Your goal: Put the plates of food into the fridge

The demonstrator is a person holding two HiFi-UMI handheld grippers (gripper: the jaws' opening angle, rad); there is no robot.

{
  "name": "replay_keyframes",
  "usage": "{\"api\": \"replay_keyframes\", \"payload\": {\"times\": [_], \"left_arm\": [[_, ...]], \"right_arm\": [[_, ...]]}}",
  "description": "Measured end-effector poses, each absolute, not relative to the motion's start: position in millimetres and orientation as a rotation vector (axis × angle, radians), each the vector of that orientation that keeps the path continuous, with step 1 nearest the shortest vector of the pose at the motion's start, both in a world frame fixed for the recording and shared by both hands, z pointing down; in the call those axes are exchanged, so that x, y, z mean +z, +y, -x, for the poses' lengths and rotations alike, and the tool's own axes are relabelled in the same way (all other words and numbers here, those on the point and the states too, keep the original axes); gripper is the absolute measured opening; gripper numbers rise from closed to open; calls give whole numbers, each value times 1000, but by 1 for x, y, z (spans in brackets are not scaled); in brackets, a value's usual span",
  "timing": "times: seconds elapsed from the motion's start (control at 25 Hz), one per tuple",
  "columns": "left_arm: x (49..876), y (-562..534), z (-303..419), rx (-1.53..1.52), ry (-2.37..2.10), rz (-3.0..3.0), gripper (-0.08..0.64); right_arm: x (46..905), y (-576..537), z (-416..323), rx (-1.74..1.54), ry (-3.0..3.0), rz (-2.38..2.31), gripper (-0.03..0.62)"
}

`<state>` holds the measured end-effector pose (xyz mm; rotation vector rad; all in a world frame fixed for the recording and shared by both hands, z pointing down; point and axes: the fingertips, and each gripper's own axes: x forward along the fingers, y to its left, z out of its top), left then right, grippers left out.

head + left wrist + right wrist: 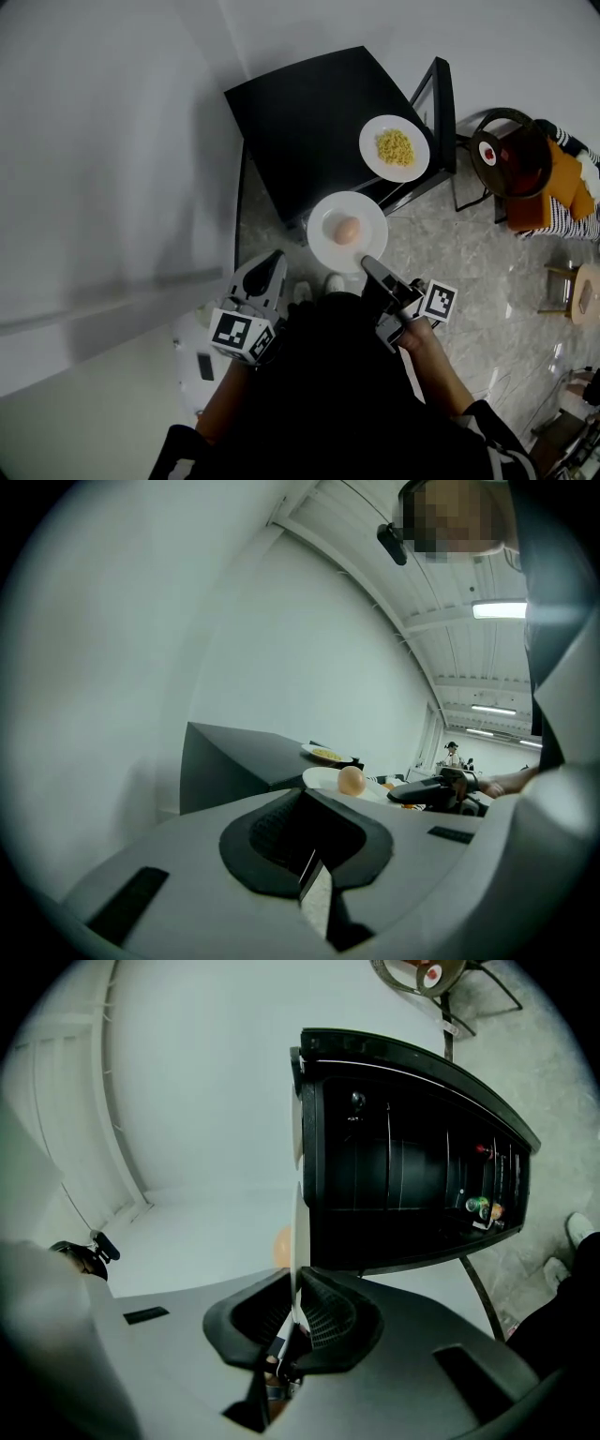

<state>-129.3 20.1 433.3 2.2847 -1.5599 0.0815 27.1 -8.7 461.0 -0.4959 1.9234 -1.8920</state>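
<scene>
— Where's the egg plate [323, 220]?
— Centre of the head view, just below the table [300, 122] edge. The right tongs [367, 264] pinch its near rim.
— And the other plate [373, 141]?
— Upper right, on the table, with yellow food [395, 148] on it.
— And the left tongs [270, 267]?
— Lower left of the egg plate, narrow, gripping nothing.

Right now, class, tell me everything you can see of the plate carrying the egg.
The plate is round, white, smooth and shallow, ceramic by its look. One brownish egg lies near its middle. It is held roughly level beside the near corner of the black table. The right gripper is shut on its near rim, which shows edge-on between the jaws.
</scene>
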Motion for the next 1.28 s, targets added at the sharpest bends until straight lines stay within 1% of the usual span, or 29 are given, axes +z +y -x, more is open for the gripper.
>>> {"api": "replay_keyframes", "payload": {"times": [0.24, 0.52, 1.28], "left_arm": [[434, 20, 122, 85, -1551, -2293, 25], [433, 26, 122, 107, -1571, -2286, 23], [433, 40, 136, 133, -1648, -2225, 23]], "right_arm": [[469, 0, -43, -1892, 1916, 512, 46], [505, 2, -51, -1949, 1908, 572, 46], [605, -40, -25, -2031, 2000, 685, 46]]}}
